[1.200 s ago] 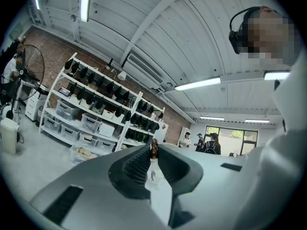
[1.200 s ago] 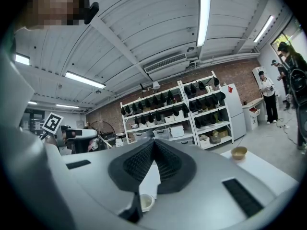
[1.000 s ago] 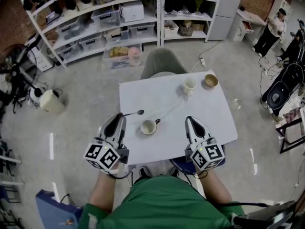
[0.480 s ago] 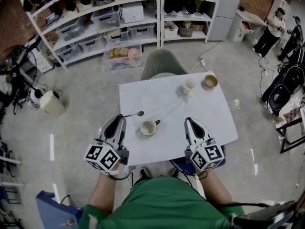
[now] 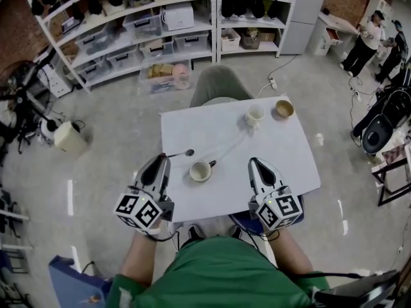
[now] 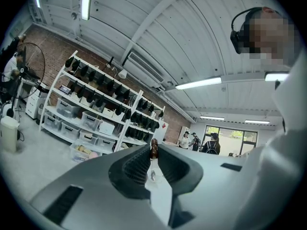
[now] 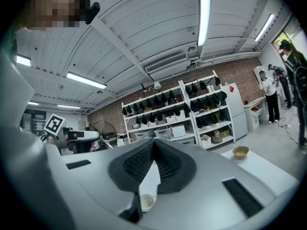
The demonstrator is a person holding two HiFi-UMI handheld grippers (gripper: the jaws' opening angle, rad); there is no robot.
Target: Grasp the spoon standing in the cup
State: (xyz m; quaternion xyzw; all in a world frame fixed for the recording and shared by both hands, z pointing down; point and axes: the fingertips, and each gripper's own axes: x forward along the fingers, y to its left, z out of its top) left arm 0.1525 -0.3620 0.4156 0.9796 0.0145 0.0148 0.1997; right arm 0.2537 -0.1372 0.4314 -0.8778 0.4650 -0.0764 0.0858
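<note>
Spoon (image 5: 182, 153) pinched in left tool (image 5: 163, 157) tips, just beyond cup (image 5: 200, 171)

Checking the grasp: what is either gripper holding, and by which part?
The left gripper pinches the spoon by its handle end; the right gripper holds nothing.

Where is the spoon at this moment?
Head view: the spoon is at the left of the table, its handle end at the shut tips of the left gripper, its bowl just above-left of the cream cup; it stands in no cup.
</note>
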